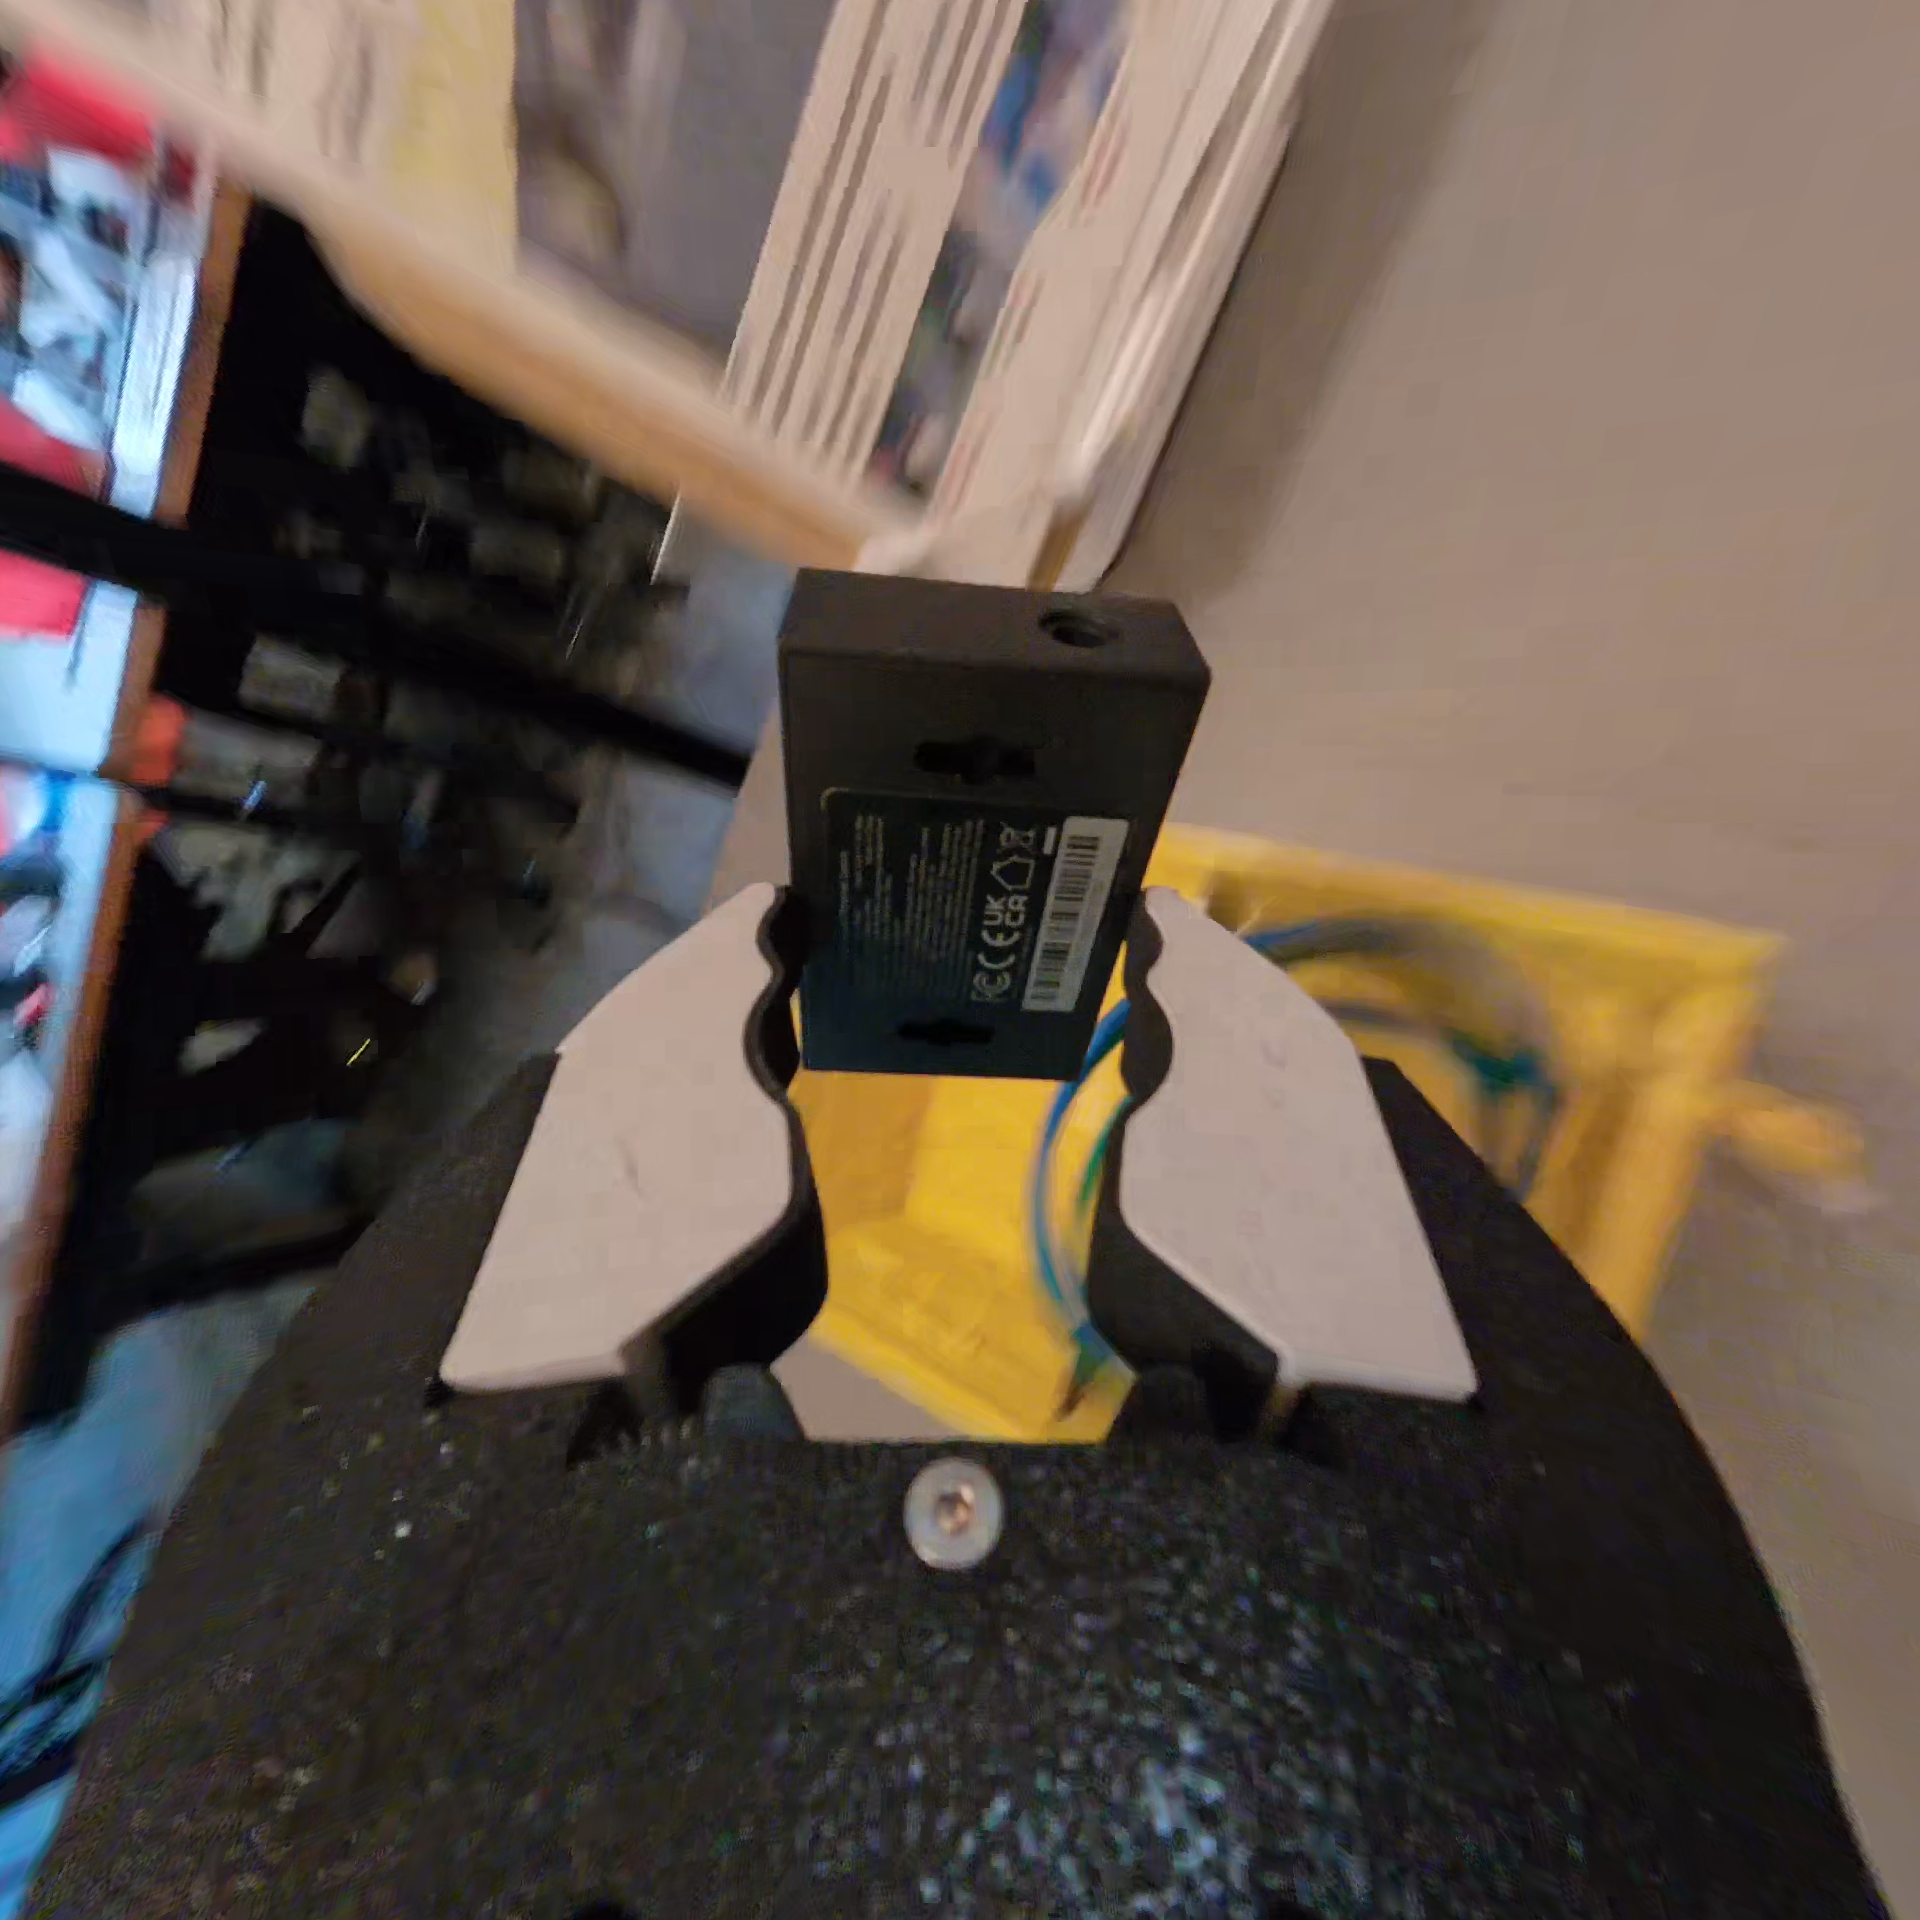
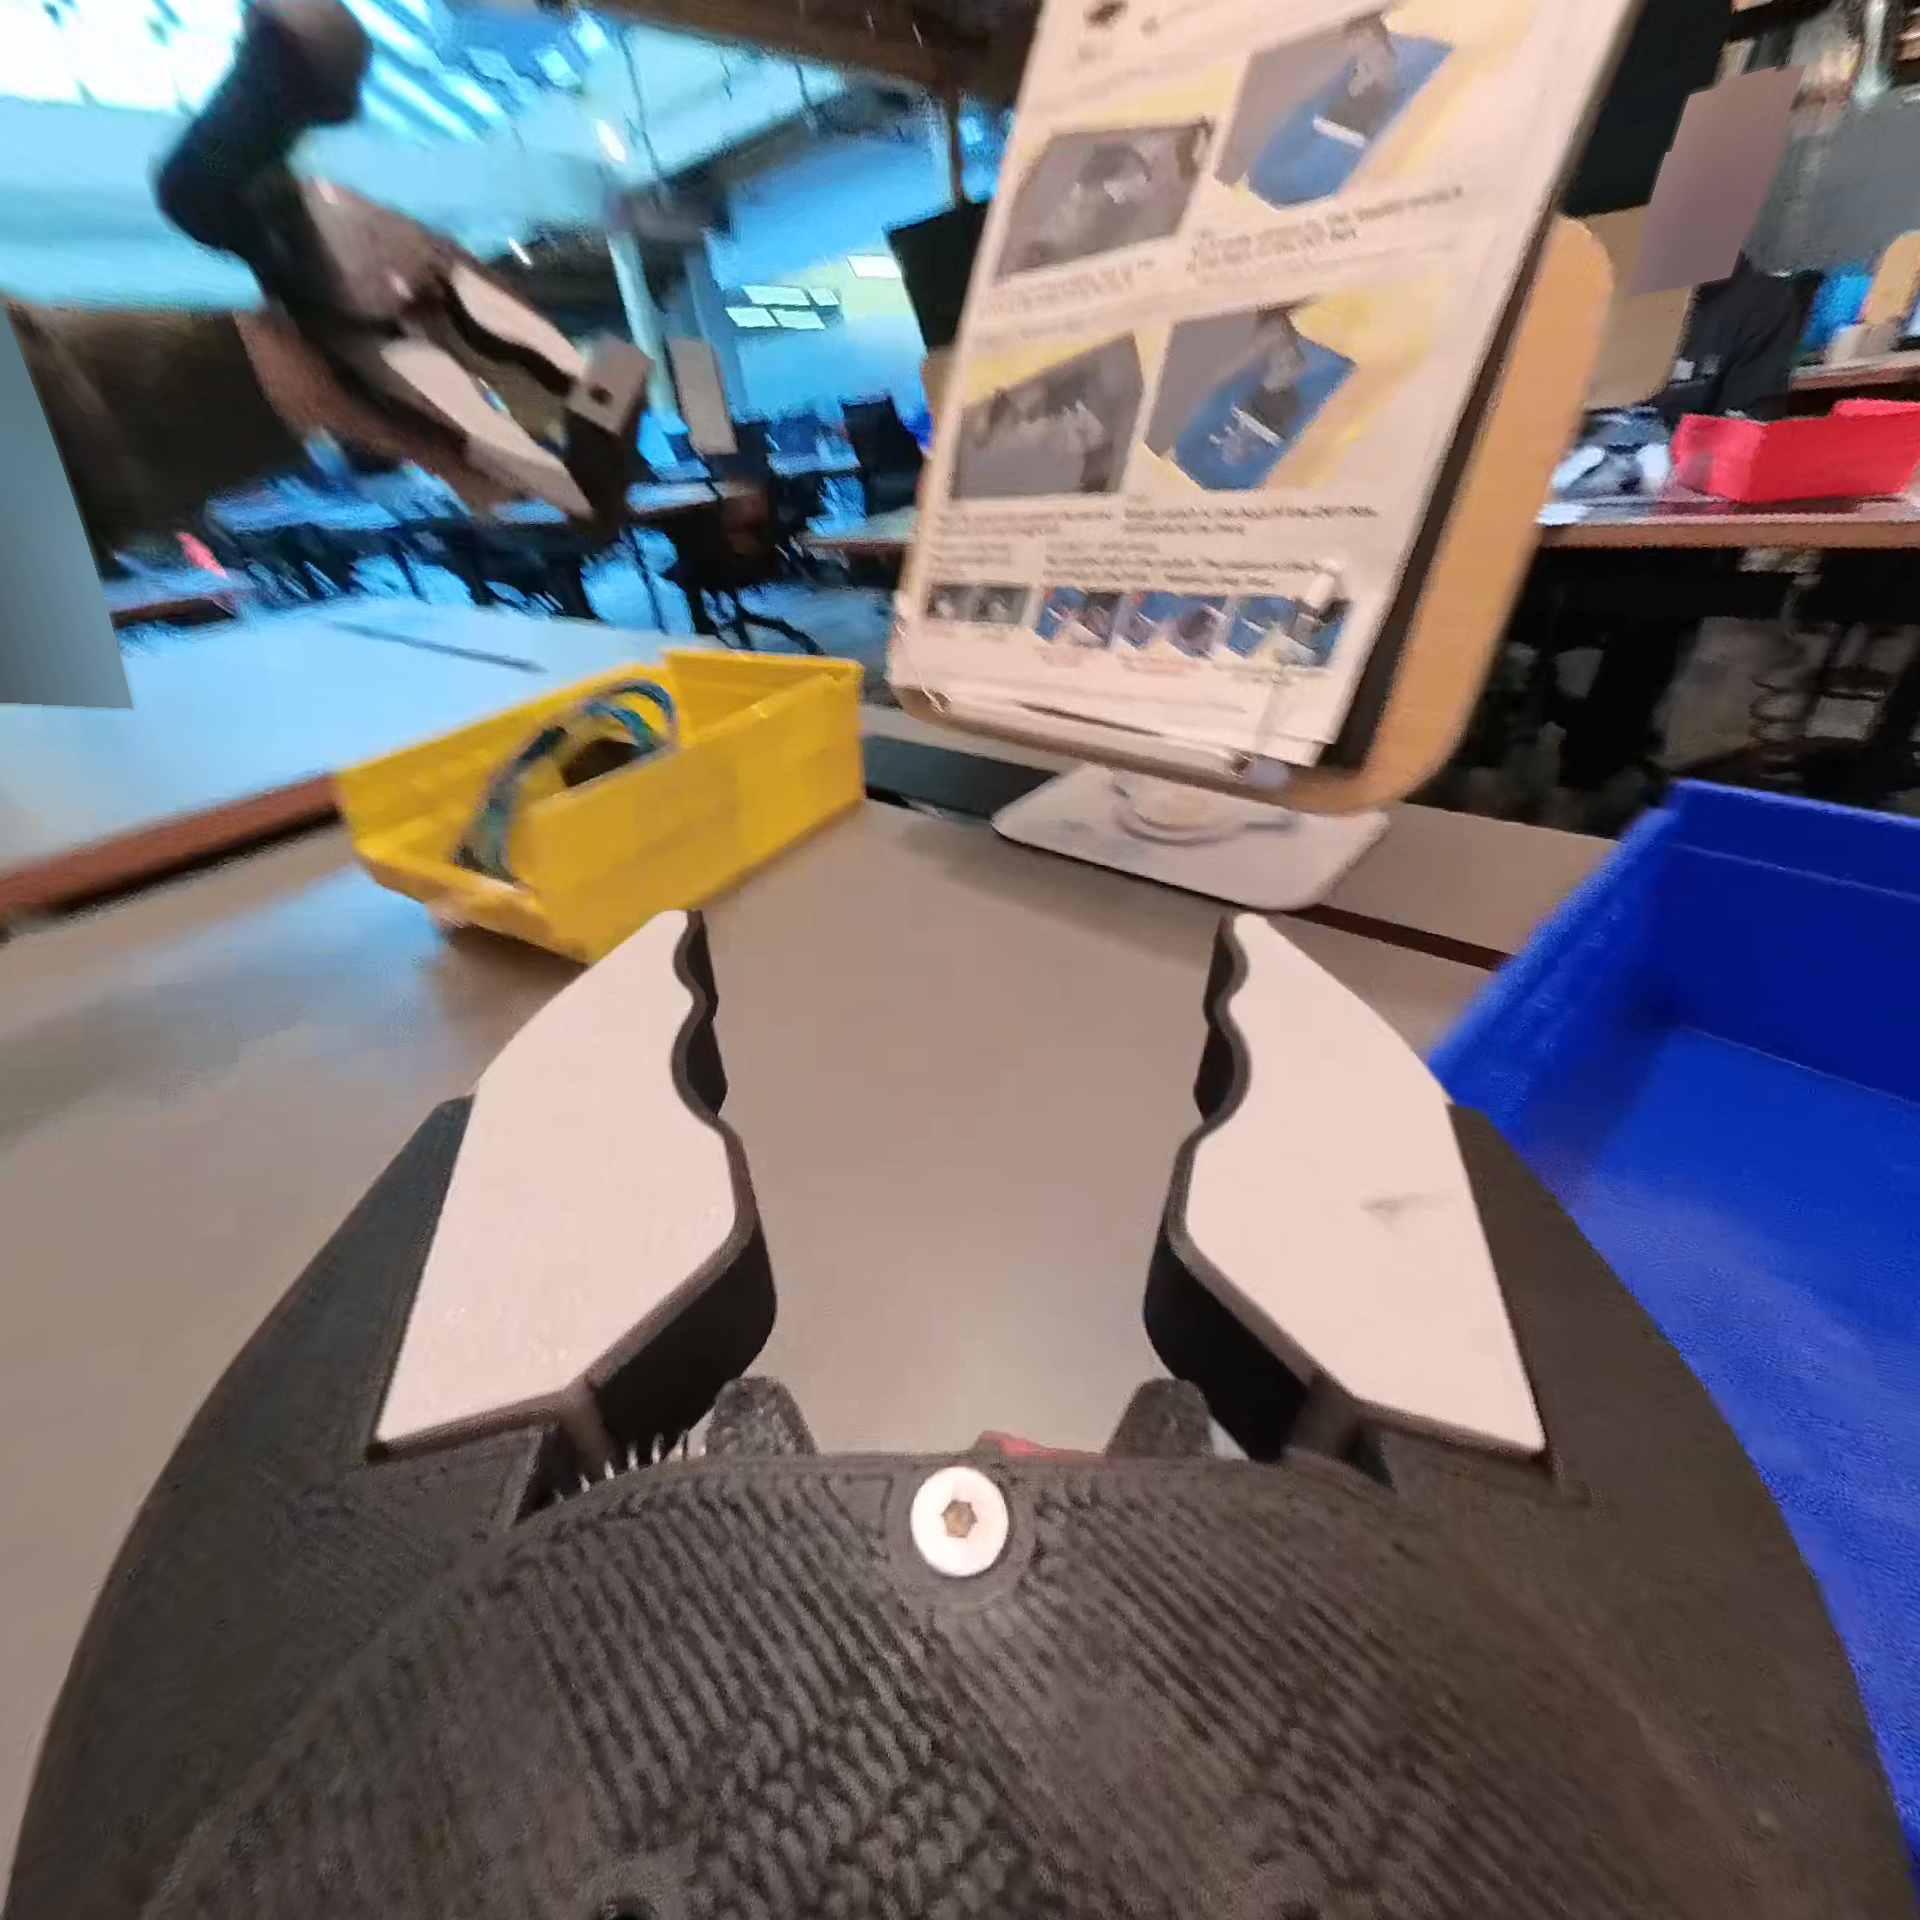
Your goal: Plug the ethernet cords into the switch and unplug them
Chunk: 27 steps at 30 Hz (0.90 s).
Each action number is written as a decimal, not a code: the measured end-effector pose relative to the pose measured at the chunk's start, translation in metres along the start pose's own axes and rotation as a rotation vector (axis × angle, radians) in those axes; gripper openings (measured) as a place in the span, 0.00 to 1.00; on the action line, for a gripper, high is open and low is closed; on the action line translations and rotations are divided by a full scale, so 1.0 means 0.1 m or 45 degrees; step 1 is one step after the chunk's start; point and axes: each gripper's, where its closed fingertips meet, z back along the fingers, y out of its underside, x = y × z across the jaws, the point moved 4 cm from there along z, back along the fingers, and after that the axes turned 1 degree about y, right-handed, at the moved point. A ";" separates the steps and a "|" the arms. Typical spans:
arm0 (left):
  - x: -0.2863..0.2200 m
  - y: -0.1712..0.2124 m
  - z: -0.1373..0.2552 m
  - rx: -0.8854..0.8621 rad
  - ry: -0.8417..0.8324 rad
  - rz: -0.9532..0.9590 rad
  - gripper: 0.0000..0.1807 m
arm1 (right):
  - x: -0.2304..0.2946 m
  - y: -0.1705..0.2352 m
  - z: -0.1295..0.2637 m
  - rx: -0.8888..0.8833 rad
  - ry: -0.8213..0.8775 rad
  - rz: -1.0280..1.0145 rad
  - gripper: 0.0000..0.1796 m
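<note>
My left gripper (image 1: 961,914) is shut on the black switch (image 1: 987,790), gripping its lower half and holding it up in the air with its labelled underside facing the camera. The same left gripper (image 2: 582,416) with the switch (image 2: 608,416) shows high at the upper left of the right wrist view. Blue and green ethernet cords (image 1: 1081,1174) lie coiled in a yellow bin (image 1: 1455,997) below the switch. The bin (image 2: 644,821) with the cords (image 2: 561,758) sits on the table. My right gripper (image 2: 961,977) is open and empty, low over the table.
A blue bin (image 2: 1714,1039) stands at the right next to my right gripper. An instruction sheet on a tilted wooden stand (image 2: 1195,416) stands behind, on a white base (image 2: 1195,831). The grey tabletop (image 2: 935,1091) lies between. Blurred shelves and tables fill the background.
</note>
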 end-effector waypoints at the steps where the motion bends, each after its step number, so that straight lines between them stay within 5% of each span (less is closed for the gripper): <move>1: -0.24 -0.20 0.05 -0.143 0.058 0.060 0.33 | 0.11 -0.03 -0.05 -0.037 -0.054 -0.057 0.50; 6: -1.41 -0.80 0.15 -0.769 0.327 0.343 0.33 | 0.72 0.04 -0.33 -0.032 -0.359 -0.287 0.52; 12: -2.53 -0.93 0.11 -1.400 0.630 0.601 0.33 | 1.17 0.06 -0.43 -0.083 -0.417 -0.213 0.53; 15: -2.78 -0.93 0.10 -1.600 0.721 0.695 0.33 | 1.37 0.27 -0.47 0.034 -0.680 -0.413 0.51; 19: -2.96 -0.96 0.06 -1.641 0.695 0.719 0.32 | 1.62 0.39 -0.50 -0.018 -0.836 -0.420 0.51; 24: -3.03 -0.88 0.05 -1.546 0.554 0.546 0.33 | 1.64 0.31 -0.42 0.059 -1.156 -0.915 0.41; 27: -2.97 -0.74 -0.11 -1.224 0.346 0.518 0.33 | 1.37 0.29 -0.45 0.064 -0.876 -0.728 0.43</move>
